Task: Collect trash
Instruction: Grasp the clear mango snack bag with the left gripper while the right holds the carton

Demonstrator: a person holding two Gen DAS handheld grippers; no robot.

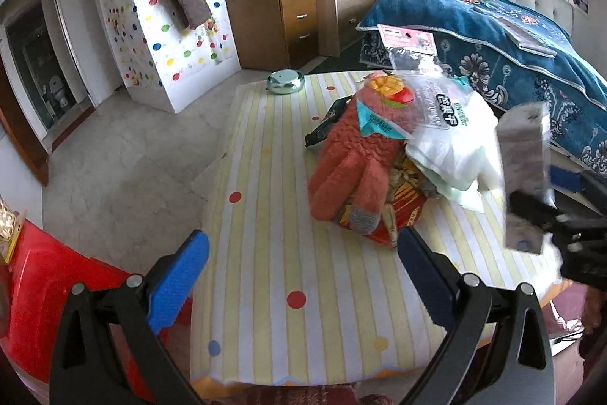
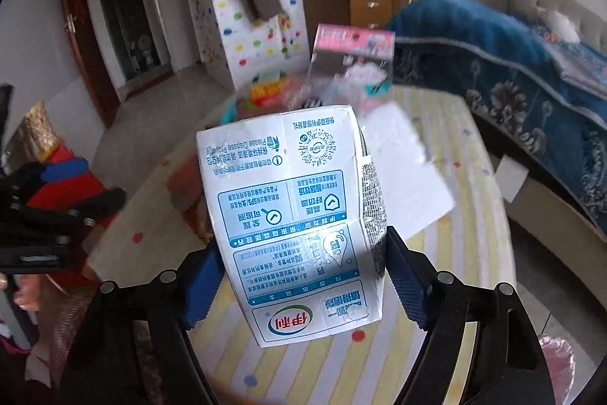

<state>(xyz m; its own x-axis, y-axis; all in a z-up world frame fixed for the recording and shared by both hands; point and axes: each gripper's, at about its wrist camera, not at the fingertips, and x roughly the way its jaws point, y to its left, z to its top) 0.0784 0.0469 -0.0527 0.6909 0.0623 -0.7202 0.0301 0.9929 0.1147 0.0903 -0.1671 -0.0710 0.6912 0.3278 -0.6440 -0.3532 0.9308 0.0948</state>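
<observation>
My right tongs [image 2: 303, 285] pinched the empty milk carton [image 2: 292, 215] by its sides, lifted clear above the striped counter [image 2: 455, 291] so it could go to the red bin [image 1: 41, 276] on the left. My left tongs [image 1: 303, 276] hung spread and empty, aimed at the heap of wrappers [image 1: 436, 124] around an orange glove [image 1: 349, 169].

We see a bedroom with a pale stone floor [image 1: 125, 173]. A bed [image 1: 504, 37] under a blue floral blanket stands right, against a white wall. A wooden drawer cabinet [image 1: 282, 21] sits beside a polka-dot wardrobe [image 1: 159, 37]. A dark wooden door [image 2: 81, 37] is open on the left.
</observation>
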